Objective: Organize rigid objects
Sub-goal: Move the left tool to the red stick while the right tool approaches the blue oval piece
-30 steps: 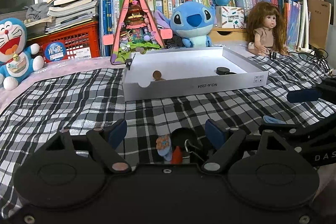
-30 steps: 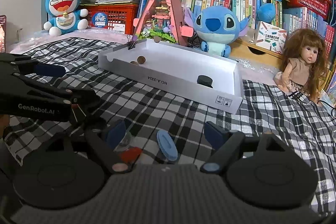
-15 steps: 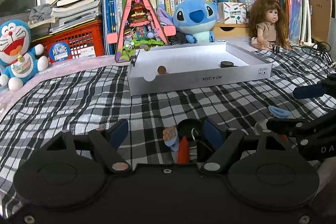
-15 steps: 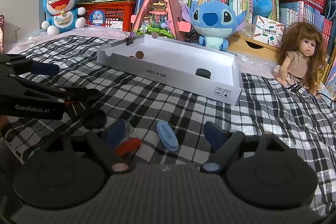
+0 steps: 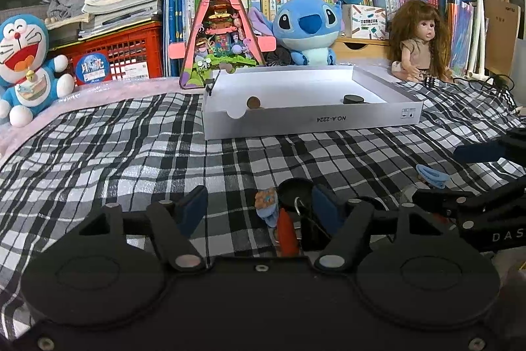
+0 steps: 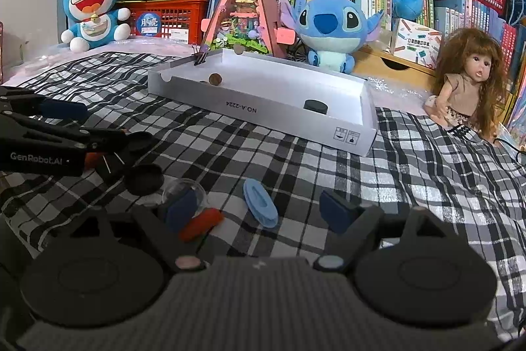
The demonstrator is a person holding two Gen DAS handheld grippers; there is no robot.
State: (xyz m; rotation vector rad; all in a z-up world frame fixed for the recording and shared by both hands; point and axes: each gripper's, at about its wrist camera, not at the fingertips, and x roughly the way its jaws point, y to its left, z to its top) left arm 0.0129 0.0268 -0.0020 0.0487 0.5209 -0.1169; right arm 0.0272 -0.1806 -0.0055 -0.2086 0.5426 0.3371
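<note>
A white box on the plaid cloth holds a brown coin and a black puck. My left gripper is open low over the cloth; between its fingers lie a black round lid, a small blue-and-orange charm and an orange piece. My right gripper is open; a light blue oval piece lies between its fingers, a red-orange piece and a clear dome by its left finger.
Plush toys, a doll, a pink triangular model house, a red crate and shelves of books stand behind the box. The left gripper's arm shows in the right wrist view, with a black lid under it.
Both grippers have eased back and slightly lower; the box looks a little farther. The black lid, charm and orange piece now sit closer to my left gripper's right finger. Both stay open.
</note>
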